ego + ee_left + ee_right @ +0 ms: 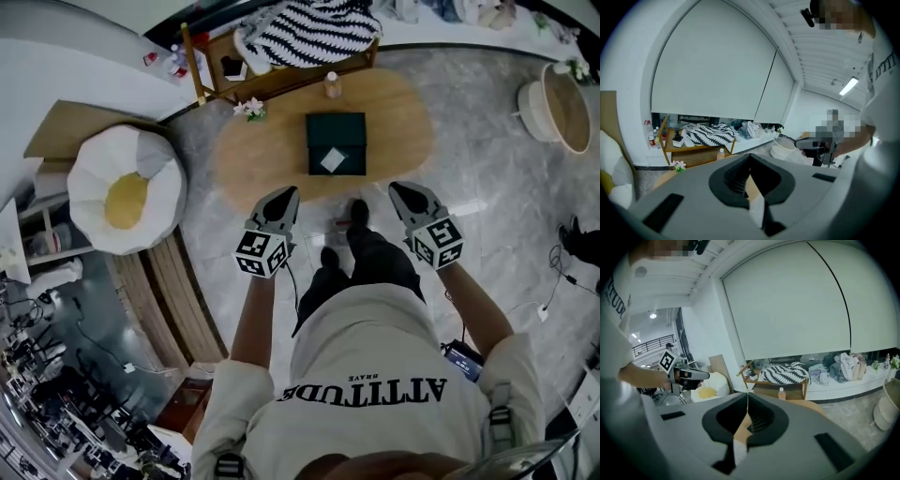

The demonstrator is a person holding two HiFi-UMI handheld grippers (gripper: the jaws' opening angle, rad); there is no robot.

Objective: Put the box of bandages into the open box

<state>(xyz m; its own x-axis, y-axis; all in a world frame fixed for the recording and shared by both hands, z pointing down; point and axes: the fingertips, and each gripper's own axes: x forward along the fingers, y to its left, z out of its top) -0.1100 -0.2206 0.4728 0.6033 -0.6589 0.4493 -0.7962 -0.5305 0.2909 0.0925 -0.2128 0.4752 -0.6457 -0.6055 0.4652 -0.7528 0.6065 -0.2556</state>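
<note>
A dark green box [336,142] sits in the middle of the oval wooden table [253,164]. A small white box [333,160] lies at its near side; whether it is in or on the dark box I cannot tell. Both grippers are held up in the air at the table's near edge, short of the box. My left gripper [284,200] is shut and holds nothing; its tips [750,157] meet in the left gripper view. My right gripper [405,194] is also shut and empty, its jaws [747,397] closed to a line.
A small bottle [331,84] and a flower sprig [249,109] stand at the table's far side. Behind is a wooden bench with a striped blanket [309,33]. A white beanbag [122,192] lies left, a round basket [562,108] far right. The person's feet [359,214] are by the table.
</note>
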